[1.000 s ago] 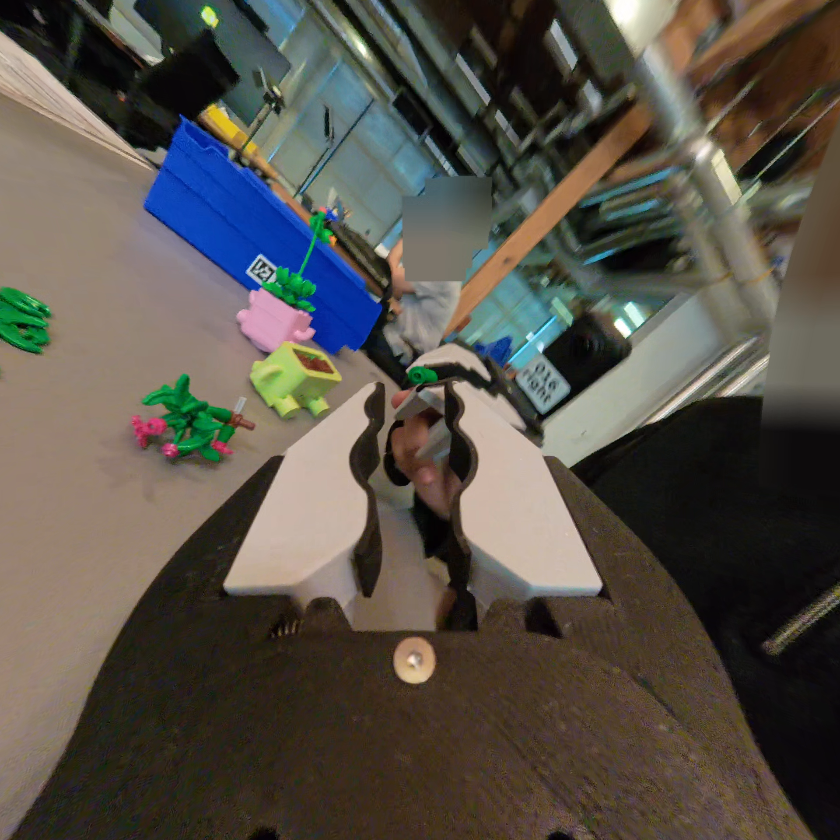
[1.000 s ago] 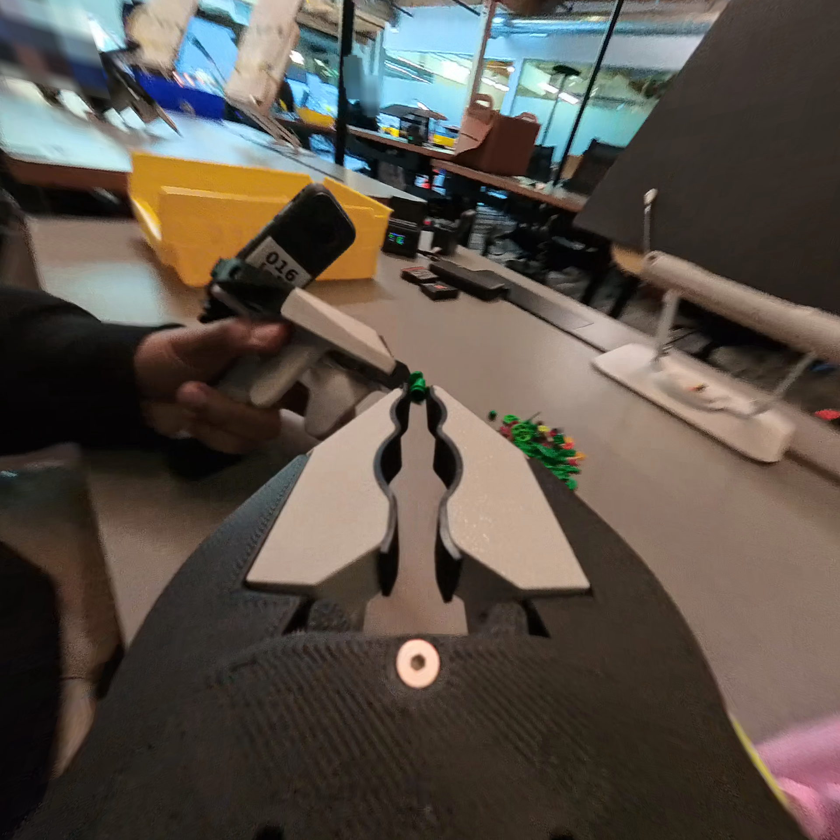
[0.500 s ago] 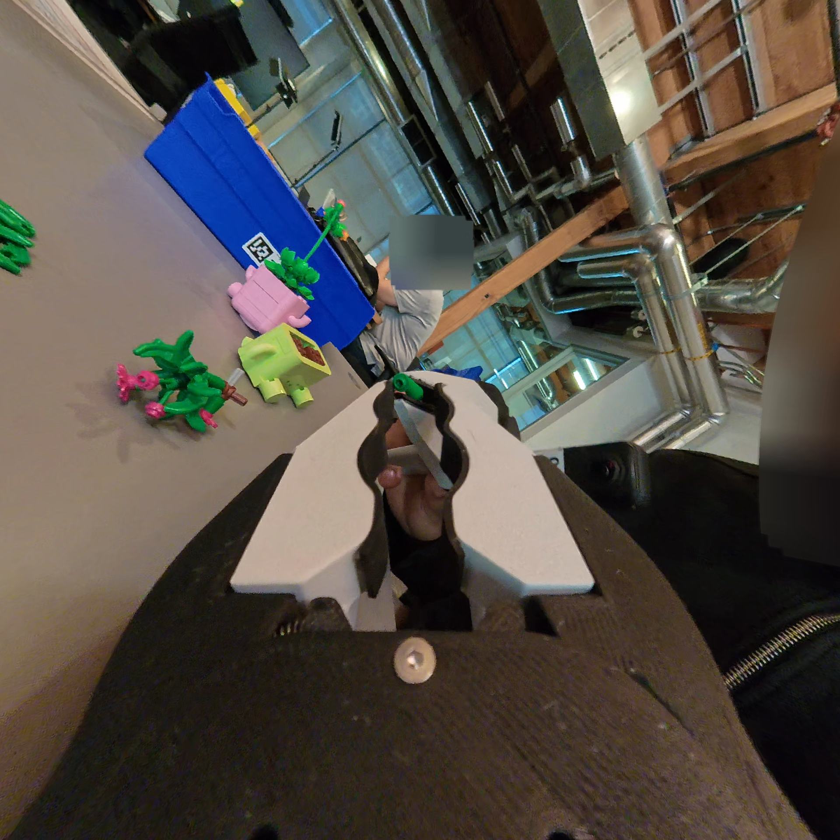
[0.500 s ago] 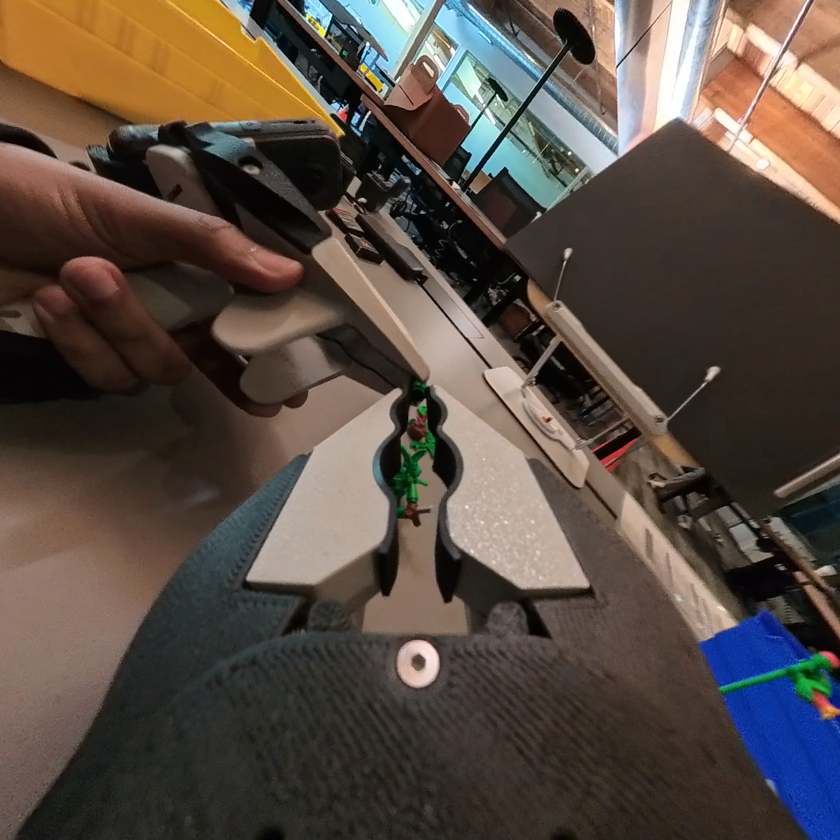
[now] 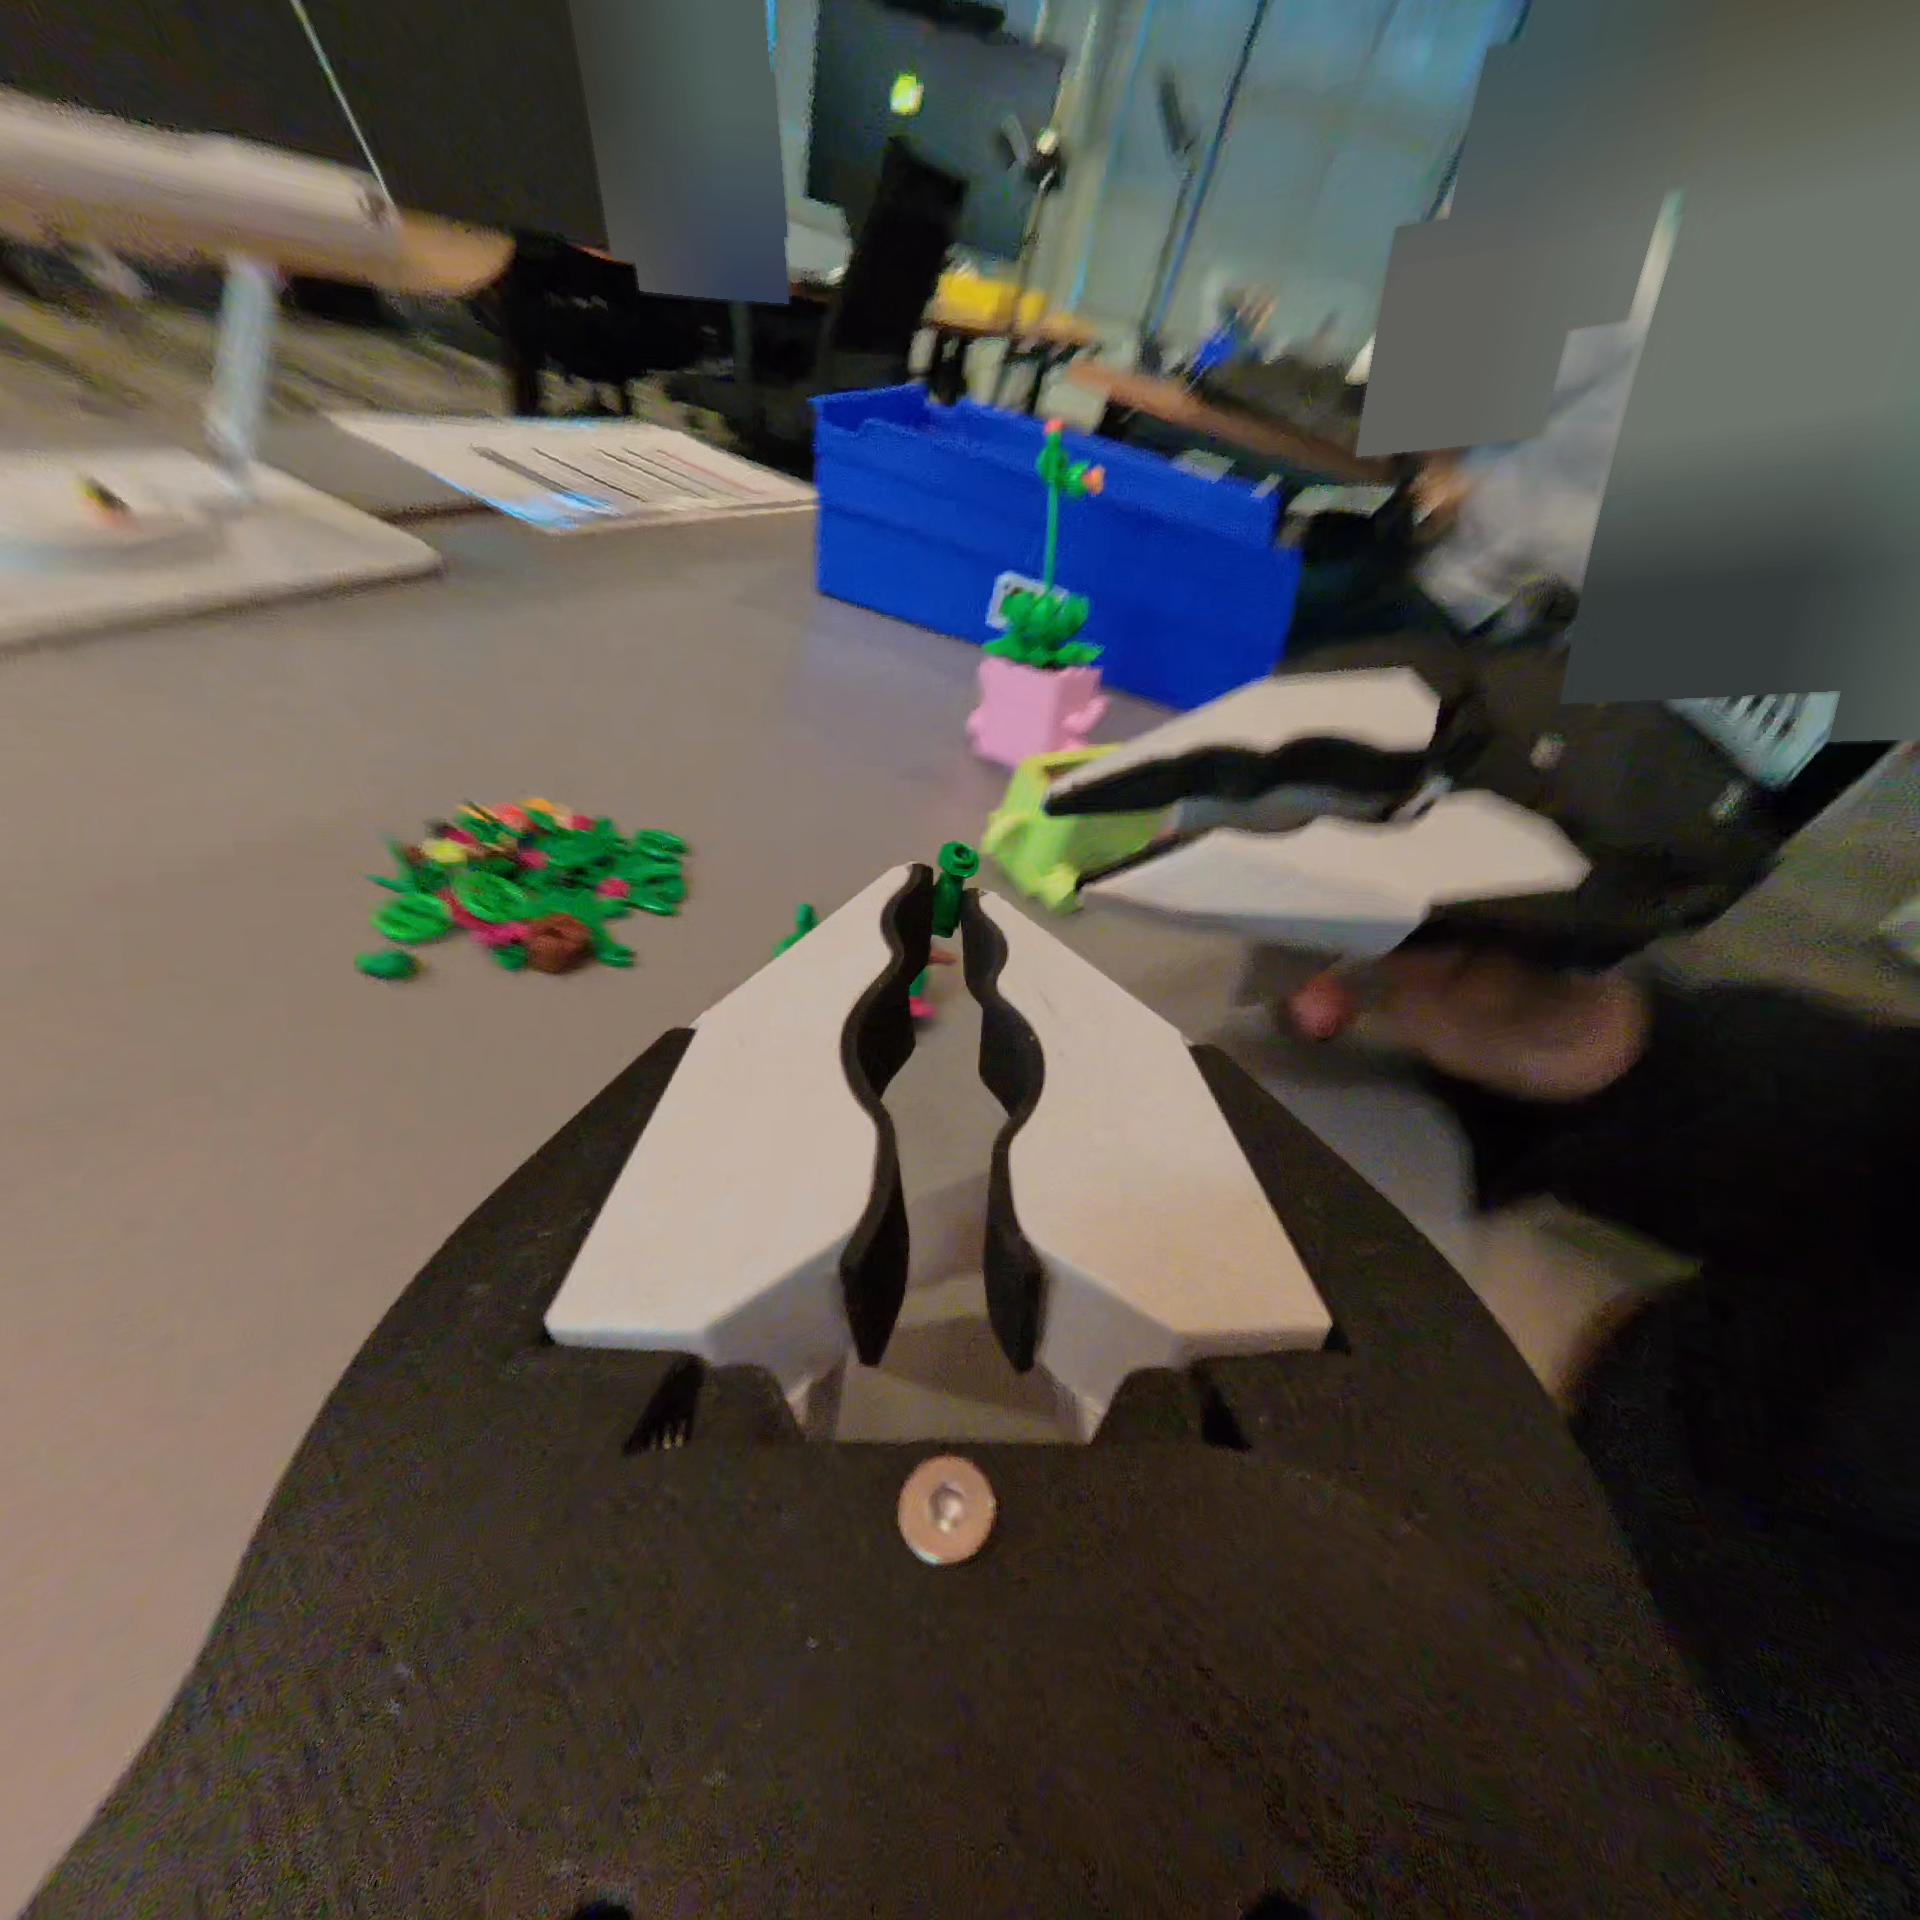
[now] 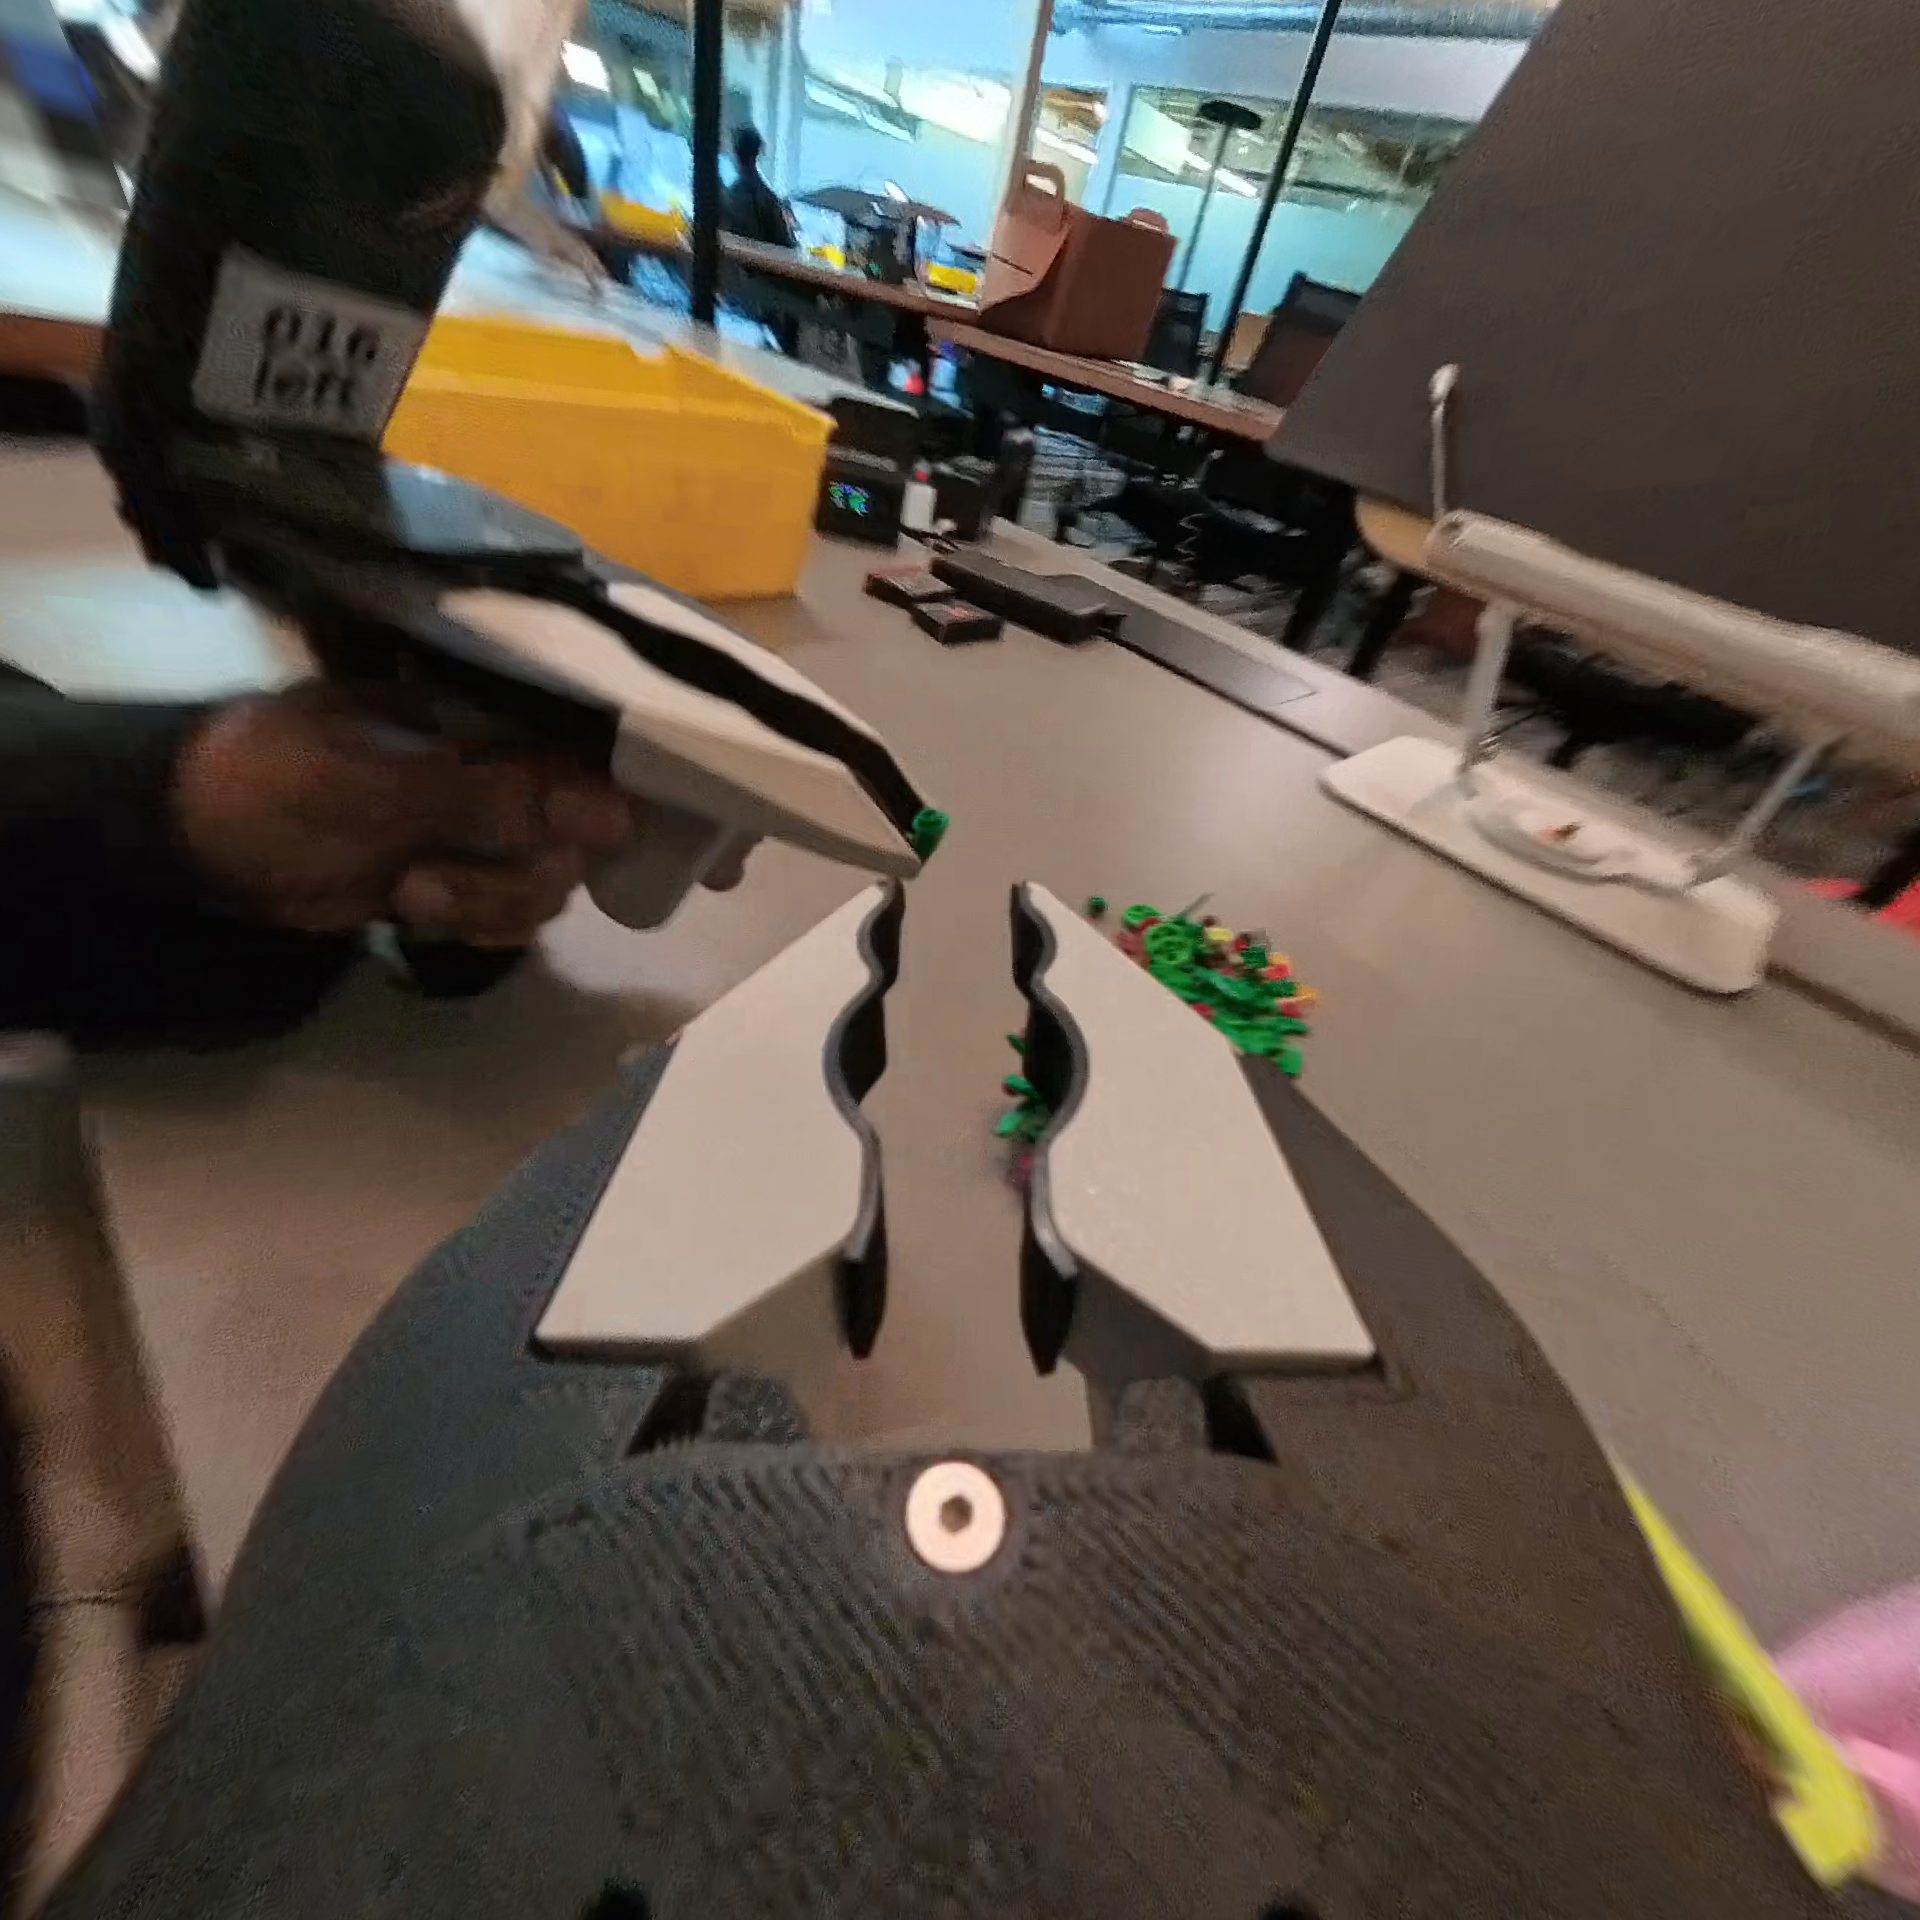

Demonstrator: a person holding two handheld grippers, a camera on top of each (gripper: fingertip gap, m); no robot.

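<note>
Bare table [image 5: 260,1039] left; brick pile [image 5: 525,883] and pots [image 5: 1034,707] ahead

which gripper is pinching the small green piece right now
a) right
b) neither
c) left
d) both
c: the small green piece sits clamped at the tips of the left gripper, while the right gripper has its jaws apart with nothing between them.

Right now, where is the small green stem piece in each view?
Left wrist view: green stem at centre, pinched between the left gripper tips.
Right wrist view: left of centre, at the tips of the left gripper.
Shared landmark: the pile of green pieces on the table.
</note>
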